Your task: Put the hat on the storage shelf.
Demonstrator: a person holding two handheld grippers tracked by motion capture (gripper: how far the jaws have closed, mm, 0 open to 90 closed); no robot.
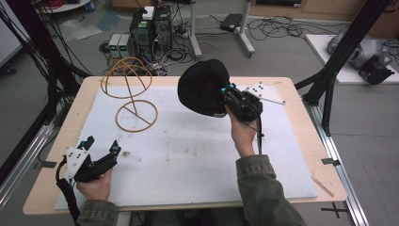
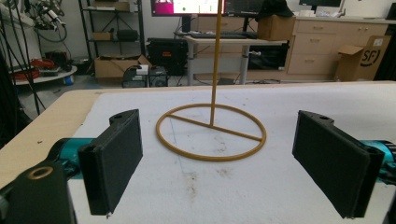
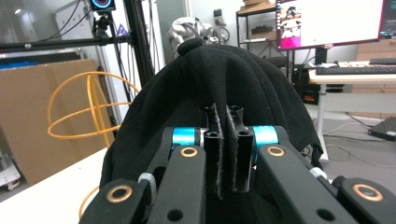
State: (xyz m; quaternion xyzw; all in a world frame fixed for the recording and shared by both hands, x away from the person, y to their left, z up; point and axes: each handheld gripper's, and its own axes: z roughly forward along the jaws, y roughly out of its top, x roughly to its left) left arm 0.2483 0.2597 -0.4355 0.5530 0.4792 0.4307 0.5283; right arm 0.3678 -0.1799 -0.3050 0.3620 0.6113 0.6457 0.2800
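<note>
Two grippers: the right gripper [image 1: 225,92] clamps a black cap [image 1: 202,87] aloft, the left gripper [image 1: 101,147] gapes, and a carton [image 2: 363,55] reads "SF".

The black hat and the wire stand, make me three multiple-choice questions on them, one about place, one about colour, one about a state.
1. Where is the black hat?
A. lying flat on the white mat
B. held up above the table by the right tongs
C. sitting on the stand

2. What colour is the wire hat stand?
A. yellow-tan
B. blue
C. red

3. How do the left tongs stand?
A. shut on the hat
B. shut on the stand
C. open, holding nothing

Answers: 1 B, the right tongs pinch a fold of the hat's cloth off the white mat. 2 A, its ring base and dome are yellow-tan. 3 C, the left gripper view shows both pads wide apart with the stand farther off.
</note>
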